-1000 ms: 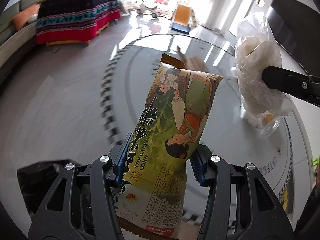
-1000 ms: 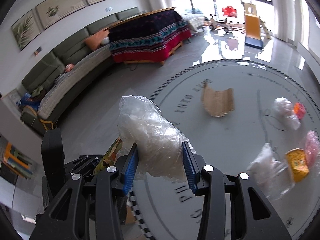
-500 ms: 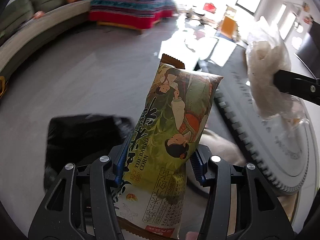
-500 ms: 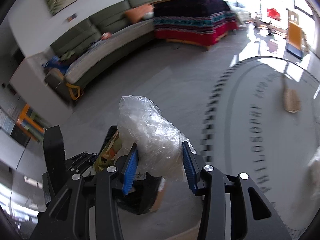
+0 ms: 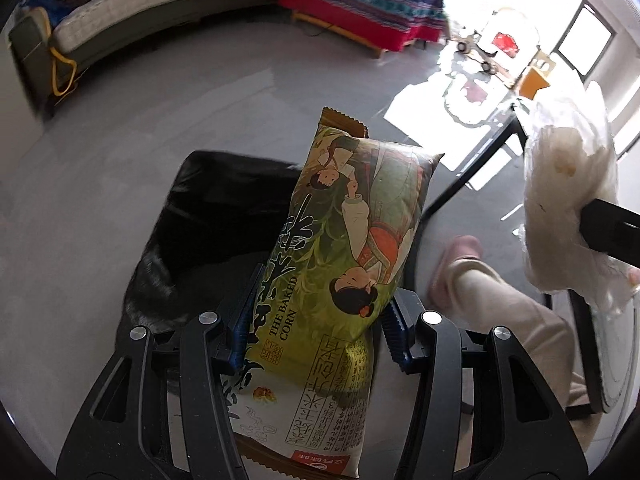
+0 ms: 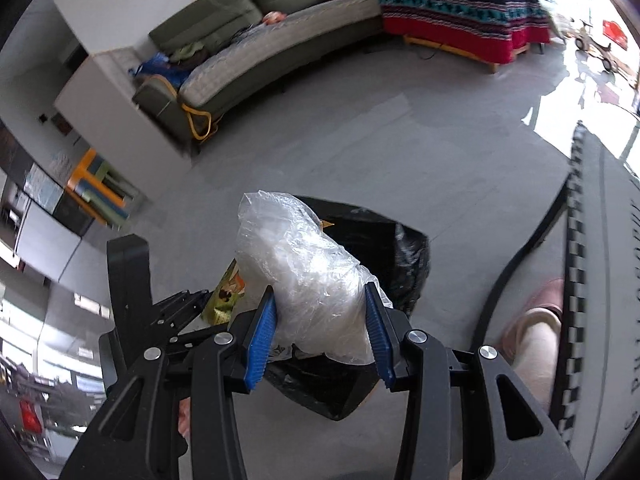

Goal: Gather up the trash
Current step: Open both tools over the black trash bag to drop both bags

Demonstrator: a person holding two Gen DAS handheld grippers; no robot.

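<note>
My left gripper (image 5: 318, 320) is shut on a green baked corn snack packet (image 5: 352, 240), which stands up between the blue pads. Below and behind it sits a bin lined with a black trash bag (image 5: 208, 216) on the grey floor. My right gripper (image 6: 320, 328) is shut on a crumpled clear plastic bag (image 6: 304, 272), held over the same black trash bag (image 6: 384, 240). The clear plastic bag (image 5: 568, 208) also shows at the right of the left wrist view. In the right wrist view the left gripper's side and part of the snack packet (image 6: 226, 284) appear at the left.
A person's leg in light trousers and a pink slipper (image 5: 460, 256) stand right of the bin. The round table's edge (image 6: 580, 240) with its chequered rim is at the right. A grey sofa (image 6: 256, 60) and a red patterned cloth (image 6: 460, 12) lie farther off.
Both grippers swung away from the tabletop and down toward the floor, keeping their loads. The black trash bag came into view and now lies under both.
</note>
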